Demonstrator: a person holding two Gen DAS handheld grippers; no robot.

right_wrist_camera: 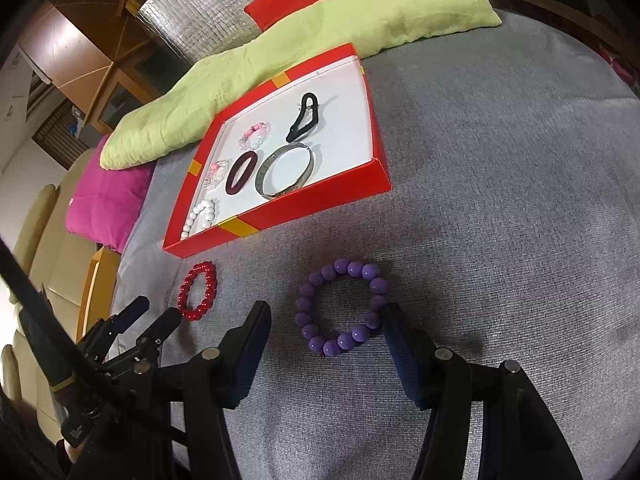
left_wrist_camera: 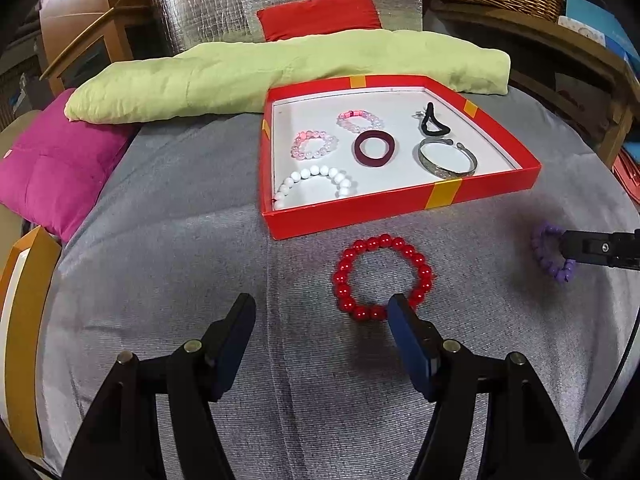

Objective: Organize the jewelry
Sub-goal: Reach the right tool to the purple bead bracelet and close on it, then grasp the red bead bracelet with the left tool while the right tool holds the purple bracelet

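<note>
A red bead bracelet (left_wrist_camera: 345, 280) lies flat on the grey cloth, just in front of the red box (left_wrist_camera: 400, 202). My left gripper (left_wrist_camera: 322, 312) hovers open before it, and its right fingertip overlaps the bracelet's near right beads. The purple bead bracelet (right_wrist_camera: 352, 269) lies between the open fingers of my right gripper (right_wrist_camera: 325, 313). That gripper's right finger is at the bracelet's edge and the left finger stands apart. In the left wrist view the purple bracelet (left_wrist_camera: 539, 237) and right gripper (left_wrist_camera: 565, 250) sit at the far right. The right wrist view shows the red bracelet (right_wrist_camera: 200, 269) and left gripper (right_wrist_camera: 156, 311) at left.
The box (right_wrist_camera: 280, 216) holds a white bead bracelet (left_wrist_camera: 320, 174), two pink bead bracelets (left_wrist_camera: 314, 145), a dark red ring (left_wrist_camera: 375, 148), a silver bangle (left_wrist_camera: 448, 160) and a black hair tie (left_wrist_camera: 434, 122). A green cushion (left_wrist_camera: 260, 72) lies behind, a magenta cushion (left_wrist_camera: 56, 168) at left.
</note>
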